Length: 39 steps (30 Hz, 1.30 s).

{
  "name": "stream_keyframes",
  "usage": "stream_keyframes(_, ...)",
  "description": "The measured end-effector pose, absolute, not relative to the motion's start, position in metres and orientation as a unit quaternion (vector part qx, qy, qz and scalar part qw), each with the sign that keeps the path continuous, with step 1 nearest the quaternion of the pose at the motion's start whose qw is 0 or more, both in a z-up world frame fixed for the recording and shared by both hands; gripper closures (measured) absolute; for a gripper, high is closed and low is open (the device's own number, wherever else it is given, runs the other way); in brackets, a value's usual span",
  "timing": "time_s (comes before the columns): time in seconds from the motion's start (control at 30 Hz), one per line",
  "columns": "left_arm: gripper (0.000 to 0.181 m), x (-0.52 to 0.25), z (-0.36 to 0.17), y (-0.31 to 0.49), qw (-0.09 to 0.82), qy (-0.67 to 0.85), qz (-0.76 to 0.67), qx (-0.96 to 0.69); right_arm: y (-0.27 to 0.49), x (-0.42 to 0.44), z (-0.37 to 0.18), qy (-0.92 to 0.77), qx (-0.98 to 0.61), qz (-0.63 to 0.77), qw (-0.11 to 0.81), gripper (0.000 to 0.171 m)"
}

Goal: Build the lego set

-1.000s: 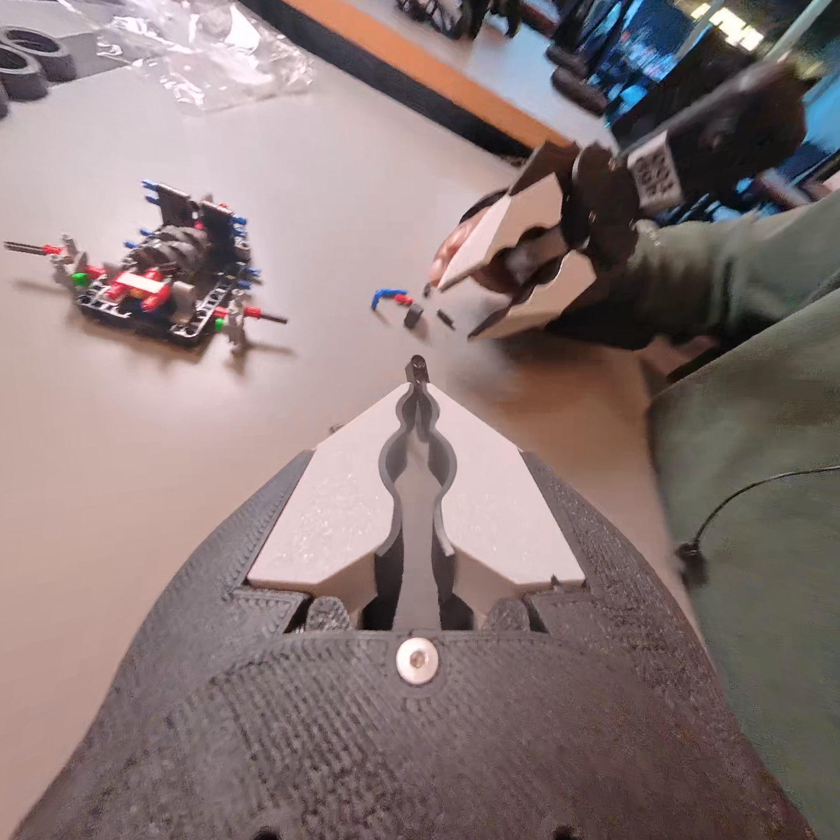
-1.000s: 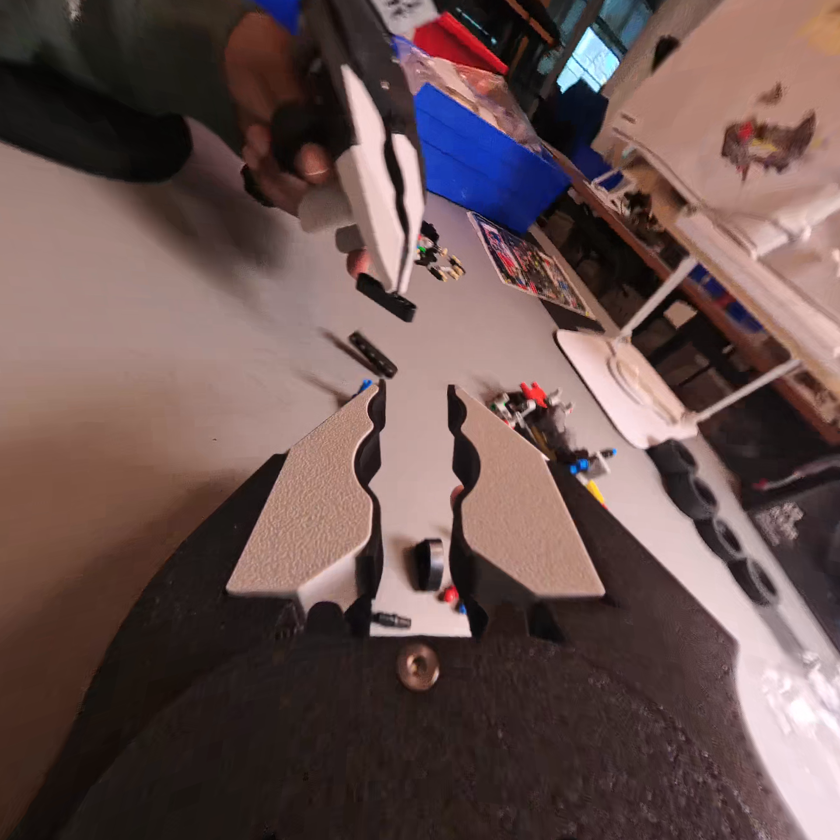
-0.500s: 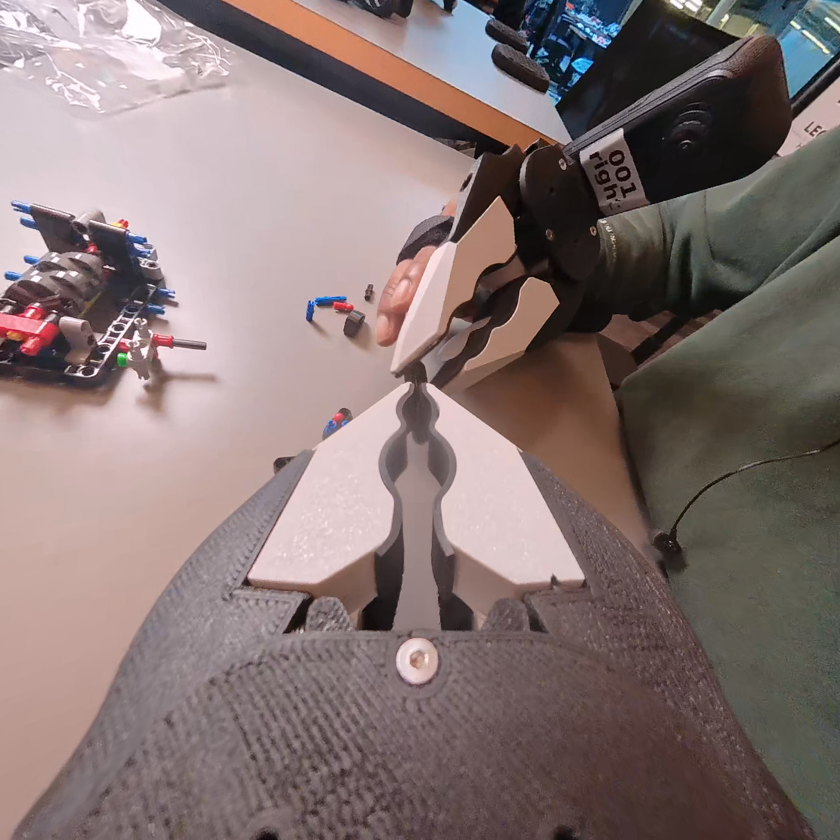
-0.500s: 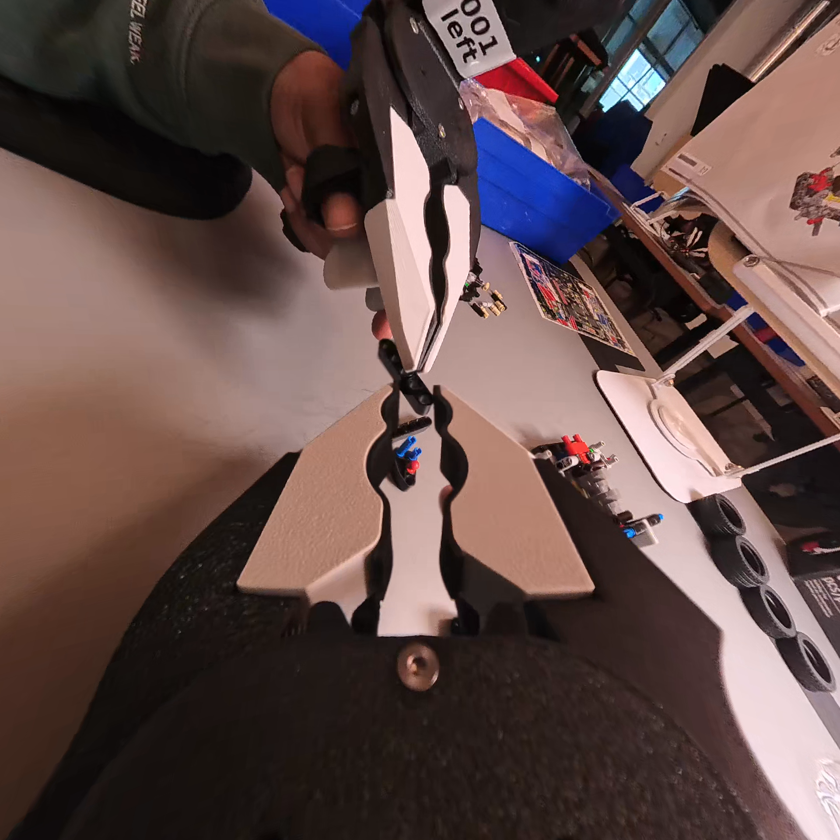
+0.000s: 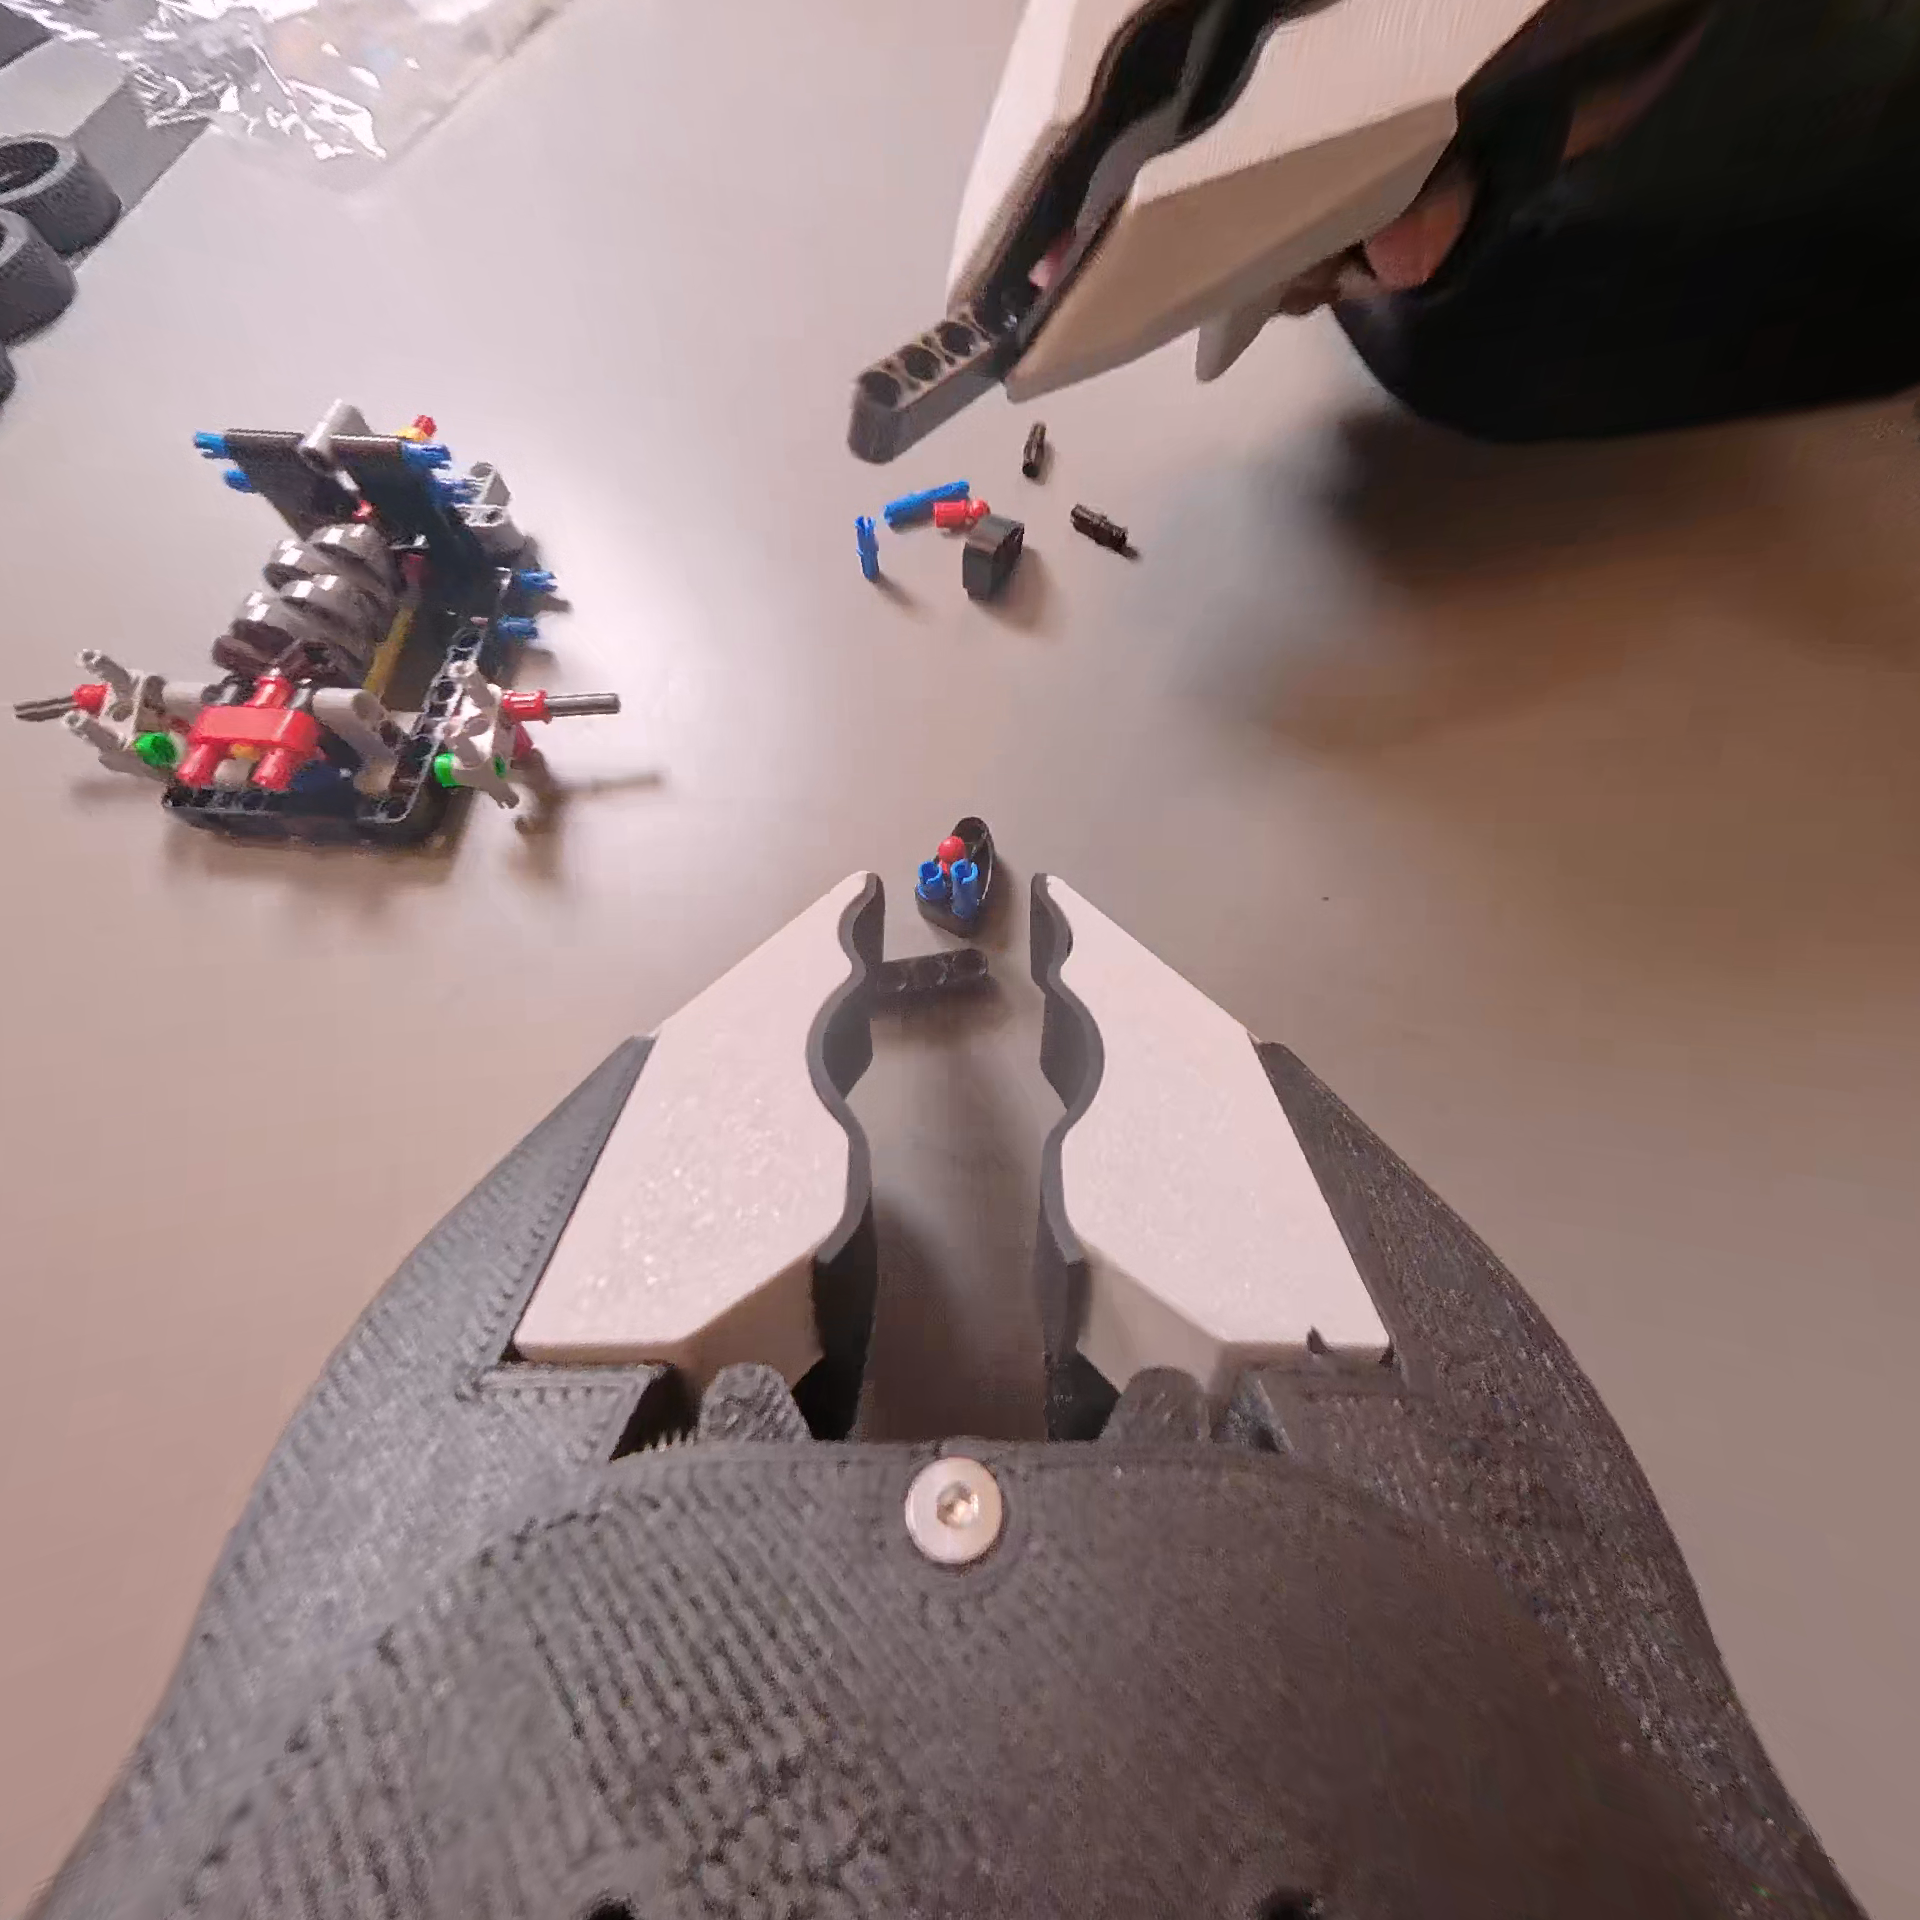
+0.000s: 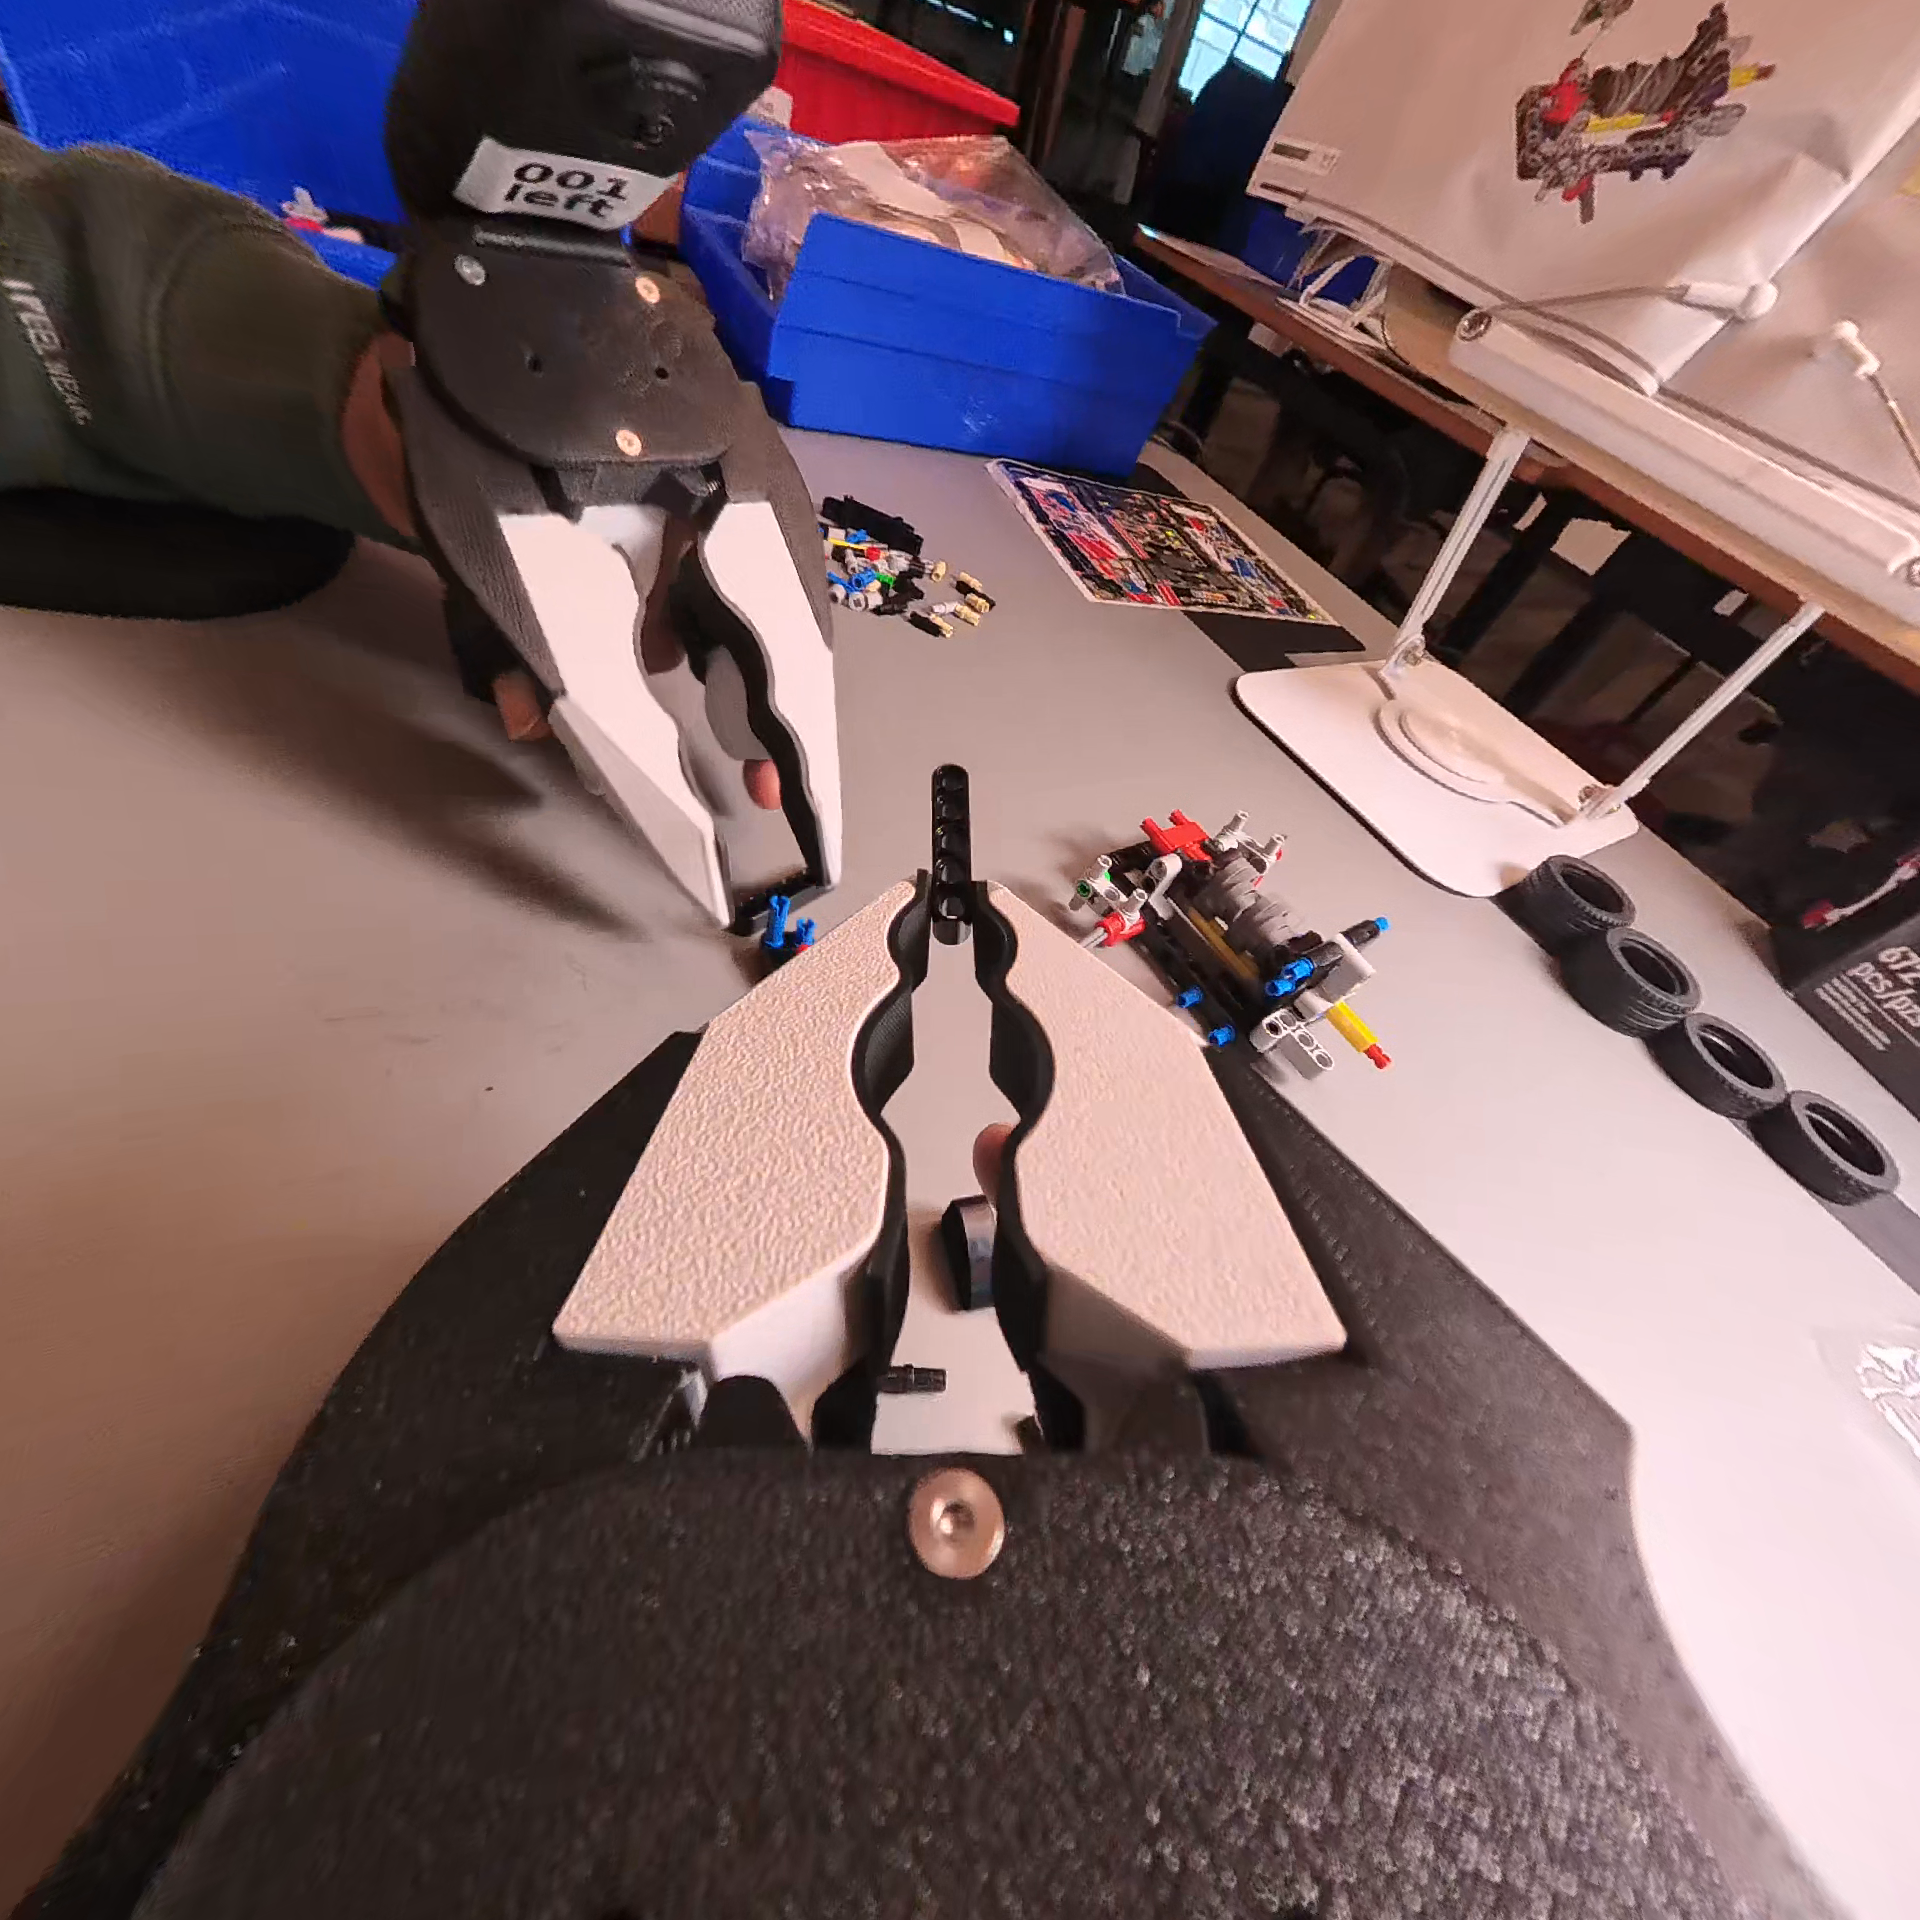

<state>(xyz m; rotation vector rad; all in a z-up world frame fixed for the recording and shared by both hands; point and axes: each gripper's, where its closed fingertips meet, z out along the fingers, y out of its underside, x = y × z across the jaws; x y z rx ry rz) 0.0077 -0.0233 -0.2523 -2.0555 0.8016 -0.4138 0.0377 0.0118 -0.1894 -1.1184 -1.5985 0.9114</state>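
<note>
Right tongs (image 6: pixel 951 894) pinch the black holed beam (image 6: pixel 949 831) by one end, holes exposed for pinning. Left tongs (image 5: pixel 956 904) gape empty over a short beam (image 5: pixel 928 971) on the surface (image 5: pixel 1455 935); half-built chassis (image 5: pixel 343 644) sits aside.

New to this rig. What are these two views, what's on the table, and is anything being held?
No robot here: a person holds a two-finger gripper in each hand, each with a camera looking along its fingers. In the left wrist view, the left gripper is open, just above a short black beam and a small pinned piece. In the right wrist view, the right gripper is shut on a black holed beam. On the table are the half-built chassis, loose pins, four tyres, a parts pile and a printed sheet.
</note>
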Motion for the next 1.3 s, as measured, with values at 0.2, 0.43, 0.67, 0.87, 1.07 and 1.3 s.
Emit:
stream_keyframes(0.2,0.157,0.015,-0.269,-0.019,0.408,0.369,-0.113,-0.827,0.009,0.037,-0.196,-0.663,-0.453,0.358,0.476,0.166)
stream_keyframes(0.43,0.162,-0.001,-0.27,-0.032,0.396,0.378,-0.098,-0.831,0.011,0.039,-0.197,-0.662,-0.454,0.356,0.479,0.166)
stream_keyframes(0.67,0.181,-0.026,-0.269,-0.029,0.402,0.37,-0.066,-0.835,0.011,0.038,-0.198,-0.66,-0.458,0.36,0.475,0.167)
stream_keyframes(0.87,0.163,-0.039,-0.245,-0.006,0.469,0.329,-0.031,-0.819,0.015,0.038,-0.2,-0.657,-0.467,0.354,0.474,0.166)
stream_keyframes(1.07,0.146,0.009,-0.251,-0.024,0.44,0.365,-0.158,-0.805,0.018,0.038,-0.194,-0.636,-0.486,0.376,0.467,0.166)
stream_keyframes(1.3,0.158,0.02,-0.266,-0.016,0.416,0.391,-0.117,-0.813,0.014,0.038,-0.195,-0.639,-0.482,0.379,0.464,0.166)
